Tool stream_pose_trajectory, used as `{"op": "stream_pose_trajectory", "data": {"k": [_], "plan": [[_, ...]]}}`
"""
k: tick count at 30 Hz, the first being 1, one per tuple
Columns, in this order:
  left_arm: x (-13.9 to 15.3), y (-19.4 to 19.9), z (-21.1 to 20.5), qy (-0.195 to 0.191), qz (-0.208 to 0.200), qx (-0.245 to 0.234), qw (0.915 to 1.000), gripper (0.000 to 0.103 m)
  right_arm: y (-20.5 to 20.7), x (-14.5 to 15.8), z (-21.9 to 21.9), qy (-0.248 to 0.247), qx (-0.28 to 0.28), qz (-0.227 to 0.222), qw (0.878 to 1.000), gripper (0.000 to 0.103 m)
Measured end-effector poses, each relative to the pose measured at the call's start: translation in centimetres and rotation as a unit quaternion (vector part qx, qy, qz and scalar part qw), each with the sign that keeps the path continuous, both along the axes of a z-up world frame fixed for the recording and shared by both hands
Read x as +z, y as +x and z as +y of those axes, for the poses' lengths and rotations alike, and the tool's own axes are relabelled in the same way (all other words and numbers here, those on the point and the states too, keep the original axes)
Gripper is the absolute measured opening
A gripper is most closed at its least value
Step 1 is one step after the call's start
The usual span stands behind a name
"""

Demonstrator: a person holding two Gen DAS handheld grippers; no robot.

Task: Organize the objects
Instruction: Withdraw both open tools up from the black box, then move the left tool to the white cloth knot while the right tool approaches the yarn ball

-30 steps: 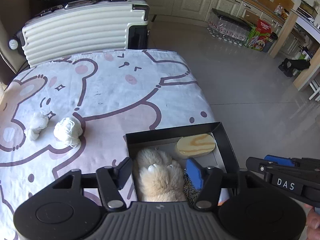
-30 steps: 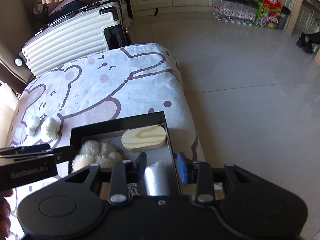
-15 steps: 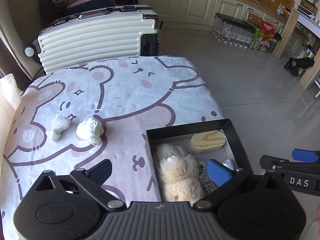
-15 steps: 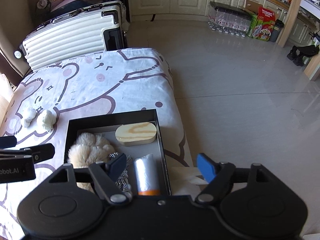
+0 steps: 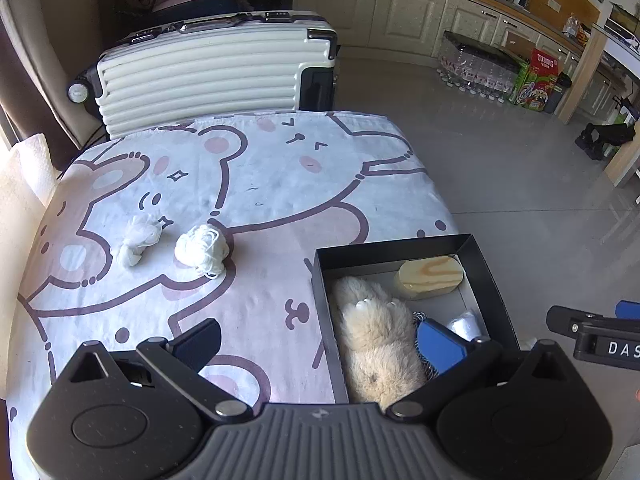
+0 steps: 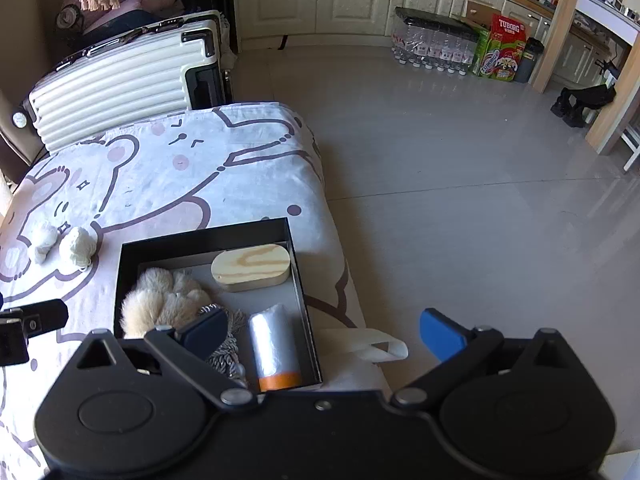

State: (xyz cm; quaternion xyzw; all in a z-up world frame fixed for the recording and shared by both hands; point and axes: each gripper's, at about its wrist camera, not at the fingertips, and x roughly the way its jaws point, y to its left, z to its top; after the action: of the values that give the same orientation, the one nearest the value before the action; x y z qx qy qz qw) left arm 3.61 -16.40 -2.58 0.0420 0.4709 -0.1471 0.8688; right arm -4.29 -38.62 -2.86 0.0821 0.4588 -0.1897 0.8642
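Observation:
A black box sits at the table's near right corner. In it lie a furry beige plush, an oval wooden block, a grey striped cord and a silver roll with an orange end. A white yarn ball and a white cloth wad lie on the bear-print cloth, left of the box. My left gripper is open and empty above the box's left wall. My right gripper is open and empty above the box's right wall.
A white suitcase stands behind the table's far edge. A cream cushion is at the left. The table's right edge drops to grey tiled floor. A white bag strap hangs by the box's right side.
Both grippers opened, let go of the plush and the silver roll in the box, and drew back and up. The plush and roll now lie in the box.

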Motion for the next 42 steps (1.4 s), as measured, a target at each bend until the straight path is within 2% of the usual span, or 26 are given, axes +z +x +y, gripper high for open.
{"op": "stream_pose_trajectory", "data": {"k": [11,18,36,42], "plan": [[0.2,-0.7,0.1,-0.004,-0.009,-0.001,1.0000,0.103,-0.9,0.5,-1.0,-0.001,-0.016,-0.015,1.000,0.103],[0.1,-0.5,0.2,-0.007,-0.006,0.008,0.9999,0.103,-1.1,0.5,-1.1,-0.009,-0.011,-0.010,1.000,0.103],[-0.4,0.2,0.5,0.016,-0.002,0.025,0.9996,0.103,-1.0,0.4,-1.2,0.001,-0.008,-0.020,1.000,0.103],[-0.4,0.7,2.1,0.022,-0.001,0.044,0.9988,0.103,-0.3,0.5,-0.6,0.006,-0.008,-0.023,1.000,0.103]]}}
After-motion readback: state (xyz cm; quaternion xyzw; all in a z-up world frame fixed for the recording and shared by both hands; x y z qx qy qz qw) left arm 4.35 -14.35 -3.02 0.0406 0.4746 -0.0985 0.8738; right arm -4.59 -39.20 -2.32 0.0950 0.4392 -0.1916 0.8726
